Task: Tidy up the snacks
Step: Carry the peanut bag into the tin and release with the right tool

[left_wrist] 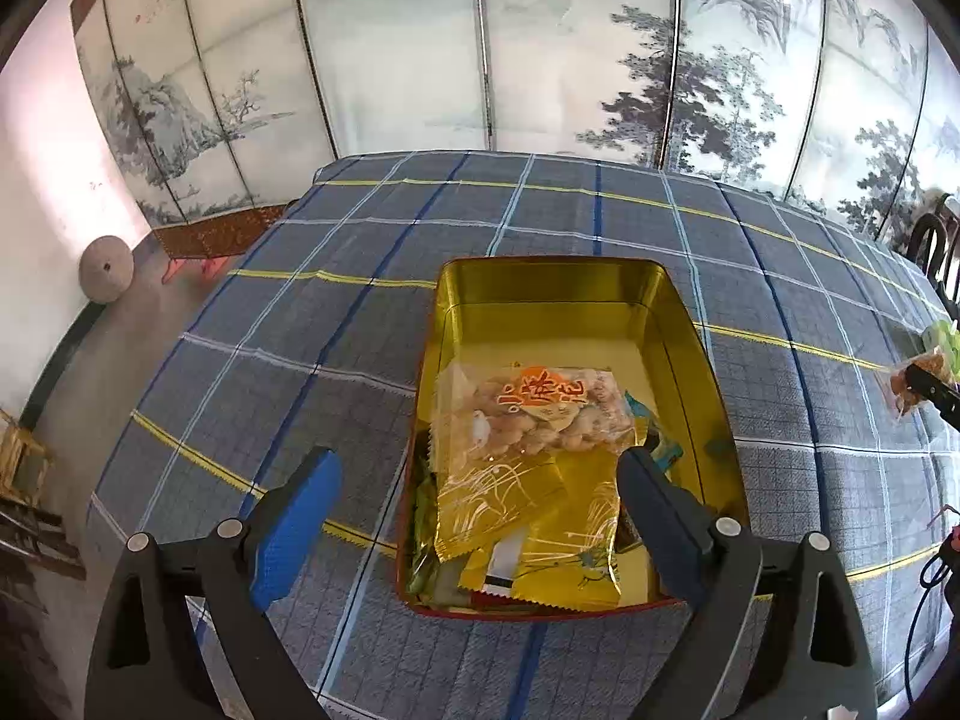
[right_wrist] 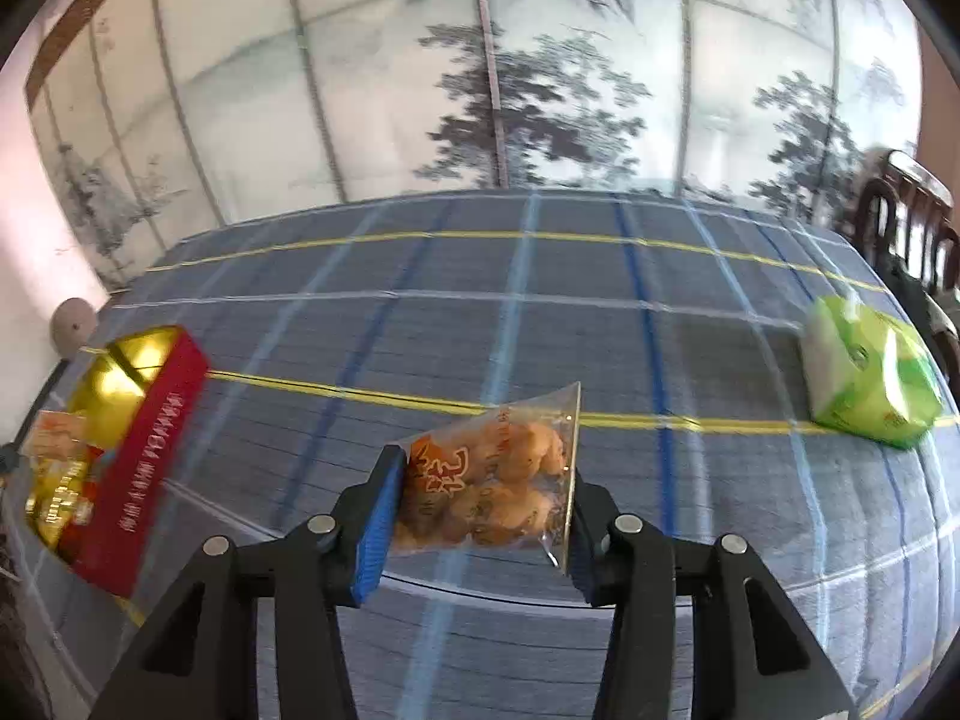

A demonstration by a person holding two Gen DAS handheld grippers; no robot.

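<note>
Clear snack bag (right_wrist: pixel 486 480) clamped in right claw (right_wrist: pixel 480 516) above open tablecloth (right_wrist: pixel 540 324).

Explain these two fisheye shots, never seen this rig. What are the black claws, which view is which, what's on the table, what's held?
No robot here: a person holds a two-finger gripper in each hand, with a camera on each looking along the fingers.

The left view shows the left gripper, open and empty, above an open tin, gold inside, with snack packets in it. At its right edge you can glimpse the right gripper with its packet.

The right view shows the right gripper, shut on a clear packet of brown snacks. The tin, red outside, sits to its left and a green pack far right.

All of it is on a blue checked tablecloth, before a painted folding screen.
</note>
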